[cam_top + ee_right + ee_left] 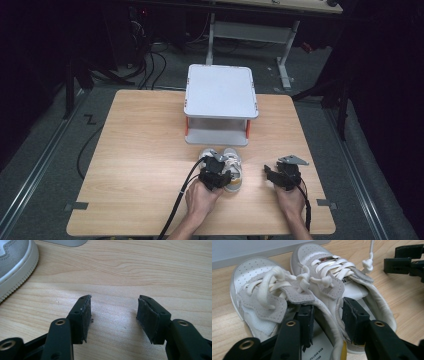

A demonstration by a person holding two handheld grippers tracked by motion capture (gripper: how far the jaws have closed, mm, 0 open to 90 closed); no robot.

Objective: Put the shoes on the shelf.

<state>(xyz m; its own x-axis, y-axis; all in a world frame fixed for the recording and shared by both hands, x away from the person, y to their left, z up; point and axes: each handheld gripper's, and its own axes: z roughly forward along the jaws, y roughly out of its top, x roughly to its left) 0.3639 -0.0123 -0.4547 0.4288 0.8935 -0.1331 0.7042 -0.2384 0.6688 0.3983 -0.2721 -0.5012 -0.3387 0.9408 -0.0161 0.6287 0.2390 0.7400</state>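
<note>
A pair of small white and grey lace-up shoes stands side by side on the wooden table (140, 150), toes toward the stand. In the left gripper view the left shoe (257, 287) and the right shoe (329, 267) lie close below me. My left gripper (327, 315) (220, 172) comes down at their heels. One jaw sits inside each shoe, with the two adjoining padded inner walls (328, 312) pinched between the pads. My right gripper (113, 312) (270, 172) rests low over bare wood to the right of the shoes, open and empty.
A grey two-tier stand (220, 92) with orange posts sits at the table's far middle, just beyond the shoes. A shoe's sole edge (15, 272) lies at the upper left of the right gripper view. The right gripper's jaws (404, 262) show far right in the left gripper view.
</note>
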